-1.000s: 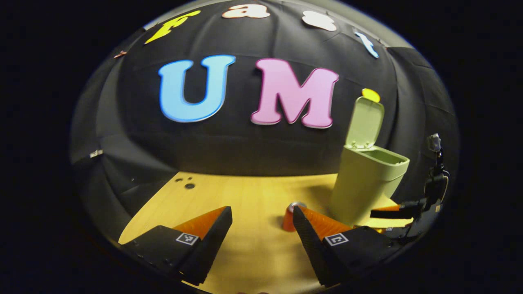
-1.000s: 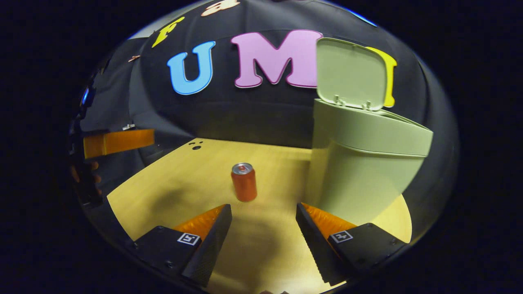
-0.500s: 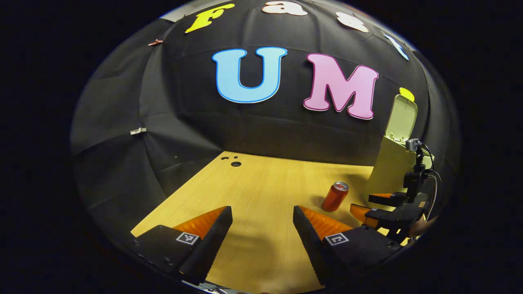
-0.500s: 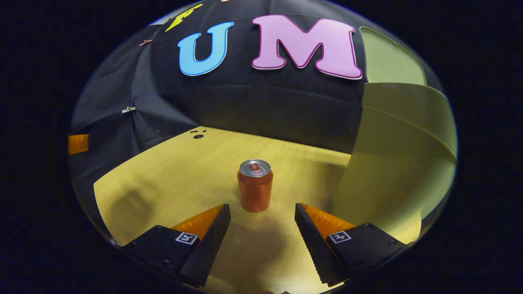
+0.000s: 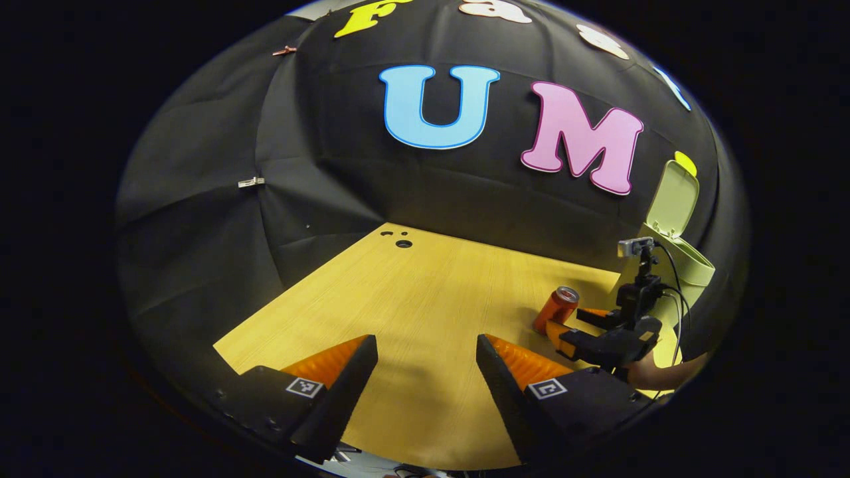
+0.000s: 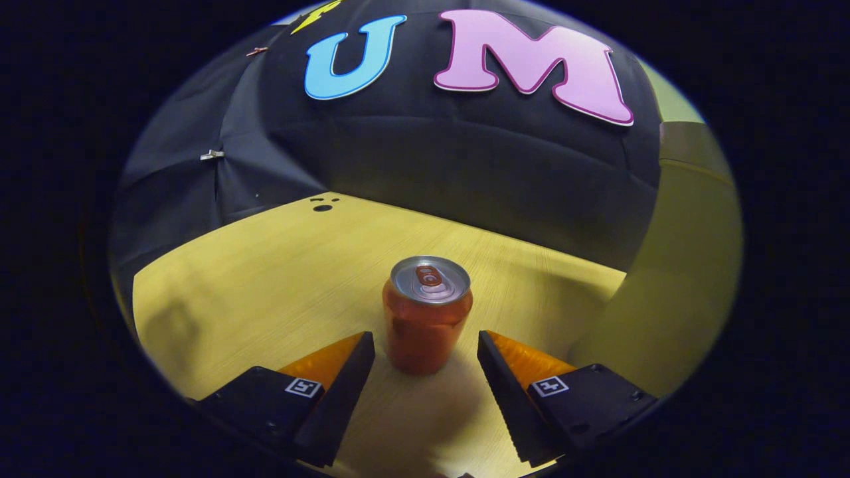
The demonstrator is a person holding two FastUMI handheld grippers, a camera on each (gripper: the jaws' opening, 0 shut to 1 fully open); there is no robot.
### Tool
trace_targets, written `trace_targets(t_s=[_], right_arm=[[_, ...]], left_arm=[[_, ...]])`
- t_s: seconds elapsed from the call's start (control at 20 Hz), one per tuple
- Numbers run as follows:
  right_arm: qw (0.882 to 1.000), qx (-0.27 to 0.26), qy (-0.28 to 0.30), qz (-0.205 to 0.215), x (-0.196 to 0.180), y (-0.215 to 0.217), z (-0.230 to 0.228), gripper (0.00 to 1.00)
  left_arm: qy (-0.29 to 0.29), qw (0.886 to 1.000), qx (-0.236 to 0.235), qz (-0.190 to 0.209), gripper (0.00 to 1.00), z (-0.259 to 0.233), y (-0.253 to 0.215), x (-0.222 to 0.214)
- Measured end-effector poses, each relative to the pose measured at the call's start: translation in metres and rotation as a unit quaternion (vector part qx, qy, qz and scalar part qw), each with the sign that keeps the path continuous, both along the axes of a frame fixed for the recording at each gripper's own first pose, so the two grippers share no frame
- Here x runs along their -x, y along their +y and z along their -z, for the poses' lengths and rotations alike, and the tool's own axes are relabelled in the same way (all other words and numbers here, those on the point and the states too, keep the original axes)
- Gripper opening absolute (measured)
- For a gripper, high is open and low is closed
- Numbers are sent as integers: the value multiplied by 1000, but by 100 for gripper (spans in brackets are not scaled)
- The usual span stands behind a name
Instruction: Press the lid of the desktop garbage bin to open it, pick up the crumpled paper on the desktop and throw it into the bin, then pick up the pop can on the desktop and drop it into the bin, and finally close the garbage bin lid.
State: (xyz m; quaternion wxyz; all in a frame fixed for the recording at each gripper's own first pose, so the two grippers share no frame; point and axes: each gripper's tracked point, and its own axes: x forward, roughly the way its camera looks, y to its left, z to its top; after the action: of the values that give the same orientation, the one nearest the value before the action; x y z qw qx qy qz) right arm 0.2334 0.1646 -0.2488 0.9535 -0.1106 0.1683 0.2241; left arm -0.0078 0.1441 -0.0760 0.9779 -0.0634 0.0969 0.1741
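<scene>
My right gripper (image 6: 426, 345) is spread around the upright orange aluminium pop can (image 6: 426, 315) near the counter's (image 6: 265, 279) right edge; light, slick, dentable, so I'd pinch mid-body.

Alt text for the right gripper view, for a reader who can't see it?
An upright pop can stands on the wooden desktop just ahead of the open right tongs, roughly centred between the fingers and untouched. The green garbage bin rises at the right edge.
</scene>
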Motion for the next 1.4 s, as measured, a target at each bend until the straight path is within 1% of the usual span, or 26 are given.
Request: trace_targets(t_s=[0.25, 0.45, 0.6, 0.7, 0.75, 0.85, 1.05, 1.15, 1.3, 1.4], right_arm=[[1000, -8, 1, 10, -25, 12, 6, 98], [1000, -14, 2, 8, -34, 20, 5, 98], [1000, -12, 16, 8, -33, 24, 13, 98], [1000, -10, 18, 11, -33, 26, 12, 95], [1000, -11, 19, 10, -31, 26, 10, 85], [1000, -13, 19, 9, -27, 26, 3, 83], [1000, 0, 1, 8, -22, 18, -26, 81], [1000, 5, -1, 8, -17, 11, -48, 81], [1000, -4, -24, 4, -8, 2, -97, 81], [999, -7, -44, 0, -1, -4, -132, 81]], left_arm=[[10, 1000, 6, -11, 96, 8, -2, 2], [16, 1000, 10, -13, 96, 14, -4, -1], [14, 1000, 22, -5, 96, 14, -11, -5], [12, 1000, 19, 0, 96, 11, -15, -8], [13, 1000, 15, 2, 96, 10, -15, -9], [13, 1000, 7, 7, 96, 9, -17, -9], [6, 1000, 8, 12, 96, 3, -20, -8], [8, 1000, -4, 22, 96, 0, -26, -7], [2, 998, -36, 49, 96, -13, -38, -9], [-5, 997, -39, 66, 96, -19, -45, -14]])
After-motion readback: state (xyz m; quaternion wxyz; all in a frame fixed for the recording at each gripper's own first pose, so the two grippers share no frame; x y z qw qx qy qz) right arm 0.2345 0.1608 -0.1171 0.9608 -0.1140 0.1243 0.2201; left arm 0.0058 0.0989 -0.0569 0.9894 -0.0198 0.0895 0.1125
